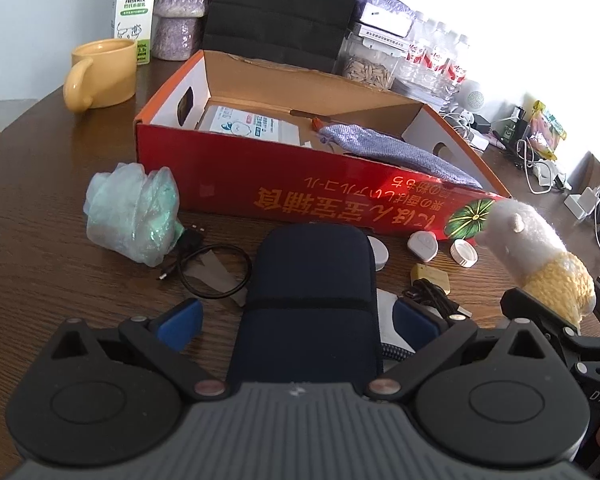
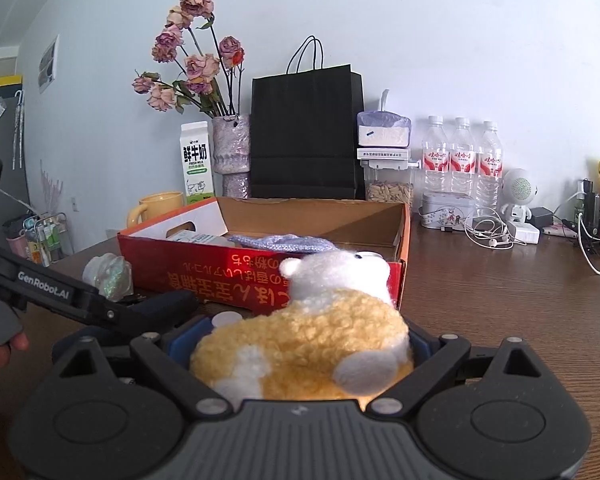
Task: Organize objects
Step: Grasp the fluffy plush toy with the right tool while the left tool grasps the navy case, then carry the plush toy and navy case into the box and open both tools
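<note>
Two grips live: right gripper [image 2: 300, 344] clamps the fluffy yellow-and-white plush sheep [image 2: 312, 328], just in front of the red cardboard box [image 2: 220, 280]. Left gripper [image 1: 300, 320] straddles the dark-blue fabric pouch [image 1: 312, 288] on the table; contact unclear. Lift the sheep clear of the box wall before moving it in.

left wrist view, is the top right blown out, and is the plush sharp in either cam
Left wrist view: yes, the top right is washed out to white behind the water bottles, and straight edges like the red box bow from the fisheye. The plush is fairly sharp there. Right wrist view: evenly lit, but the plush sits very close to the lens and looks soft; the bottles are crisp.
</note>
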The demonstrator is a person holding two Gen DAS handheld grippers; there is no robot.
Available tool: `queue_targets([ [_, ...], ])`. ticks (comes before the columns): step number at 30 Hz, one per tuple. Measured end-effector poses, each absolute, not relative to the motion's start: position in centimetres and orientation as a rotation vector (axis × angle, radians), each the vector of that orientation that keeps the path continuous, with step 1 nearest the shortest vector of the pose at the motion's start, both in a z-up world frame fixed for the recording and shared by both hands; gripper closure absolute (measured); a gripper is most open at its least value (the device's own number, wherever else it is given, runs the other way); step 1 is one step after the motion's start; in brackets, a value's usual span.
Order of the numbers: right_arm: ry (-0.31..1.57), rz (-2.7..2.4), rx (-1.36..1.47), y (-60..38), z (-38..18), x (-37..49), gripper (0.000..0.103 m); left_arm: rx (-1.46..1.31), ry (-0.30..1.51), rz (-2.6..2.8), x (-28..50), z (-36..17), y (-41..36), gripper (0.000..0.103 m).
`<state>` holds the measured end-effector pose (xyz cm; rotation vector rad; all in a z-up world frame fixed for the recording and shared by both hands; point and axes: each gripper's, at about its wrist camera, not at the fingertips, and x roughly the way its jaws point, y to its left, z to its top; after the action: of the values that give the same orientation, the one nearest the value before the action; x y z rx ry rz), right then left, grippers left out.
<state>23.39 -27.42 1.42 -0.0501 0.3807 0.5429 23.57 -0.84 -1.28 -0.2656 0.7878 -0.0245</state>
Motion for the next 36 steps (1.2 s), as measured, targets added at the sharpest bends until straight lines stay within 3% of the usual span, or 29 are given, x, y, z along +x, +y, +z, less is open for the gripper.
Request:
queue_targets([
  [5, 0.381, 0.540, -0.047, -27.4, 1.4, 23.4, 0.007, -0.282, 0.796, -0.029, 23.7, -1.8, -1.1, 0.006],
  [8, 0.383, 0.541, -0.046, -27.4, 1.4, 23.4, 0.007, -0.300, 0.781, -0.039, 23.6, -1.8, -1.0, 0.027],
  [9, 0.383, 0.542, -0.046, -27.4, 1.4, 23.4, 0.007, -0.302, 0.779, -0.036, 23.6, -1.8, -1.0, 0.028],
  [19, 0.382, 0.534, -0.044, -27.5, 1.4, 23.3, 0.007, -0.318, 0.736, -0.006, 22.9, -1.5, -1.1, 0.037],
  [26, 0.390, 0.535, -0.043, -27.5, 1.3, 23.5, 0.020, -0.300, 0.732, 0.000, 22.6, -1.4, -1.0, 0.038],
  [28, 0.414, 0.536, -0.050, -27.4, 1.2, 23.7, 0.016, -0.295, 0.735, 0.000, 22.6, -1.4, -1.0, 0.038],
  [29, 0.433, 0.543, -0.060, -27.3, 1.1, 23.7, 0.007, -0.291, 0.734, -0.002, 22.5, -1.4, -1.0, 0.038],
  [31, 0.458, 0.565, -0.080, -27.3, 1.1, 23.6, 0.000, -0.285, 0.735, -0.009, 22.4, -1.3, -1.0, 0.038],
  [36, 0.516, 0.609, -0.111, -28.4, 1.0, 23.2, 0.000, -0.282, 0.735, -0.012, 22.2, -1.3, -0.7, 0.038],
])
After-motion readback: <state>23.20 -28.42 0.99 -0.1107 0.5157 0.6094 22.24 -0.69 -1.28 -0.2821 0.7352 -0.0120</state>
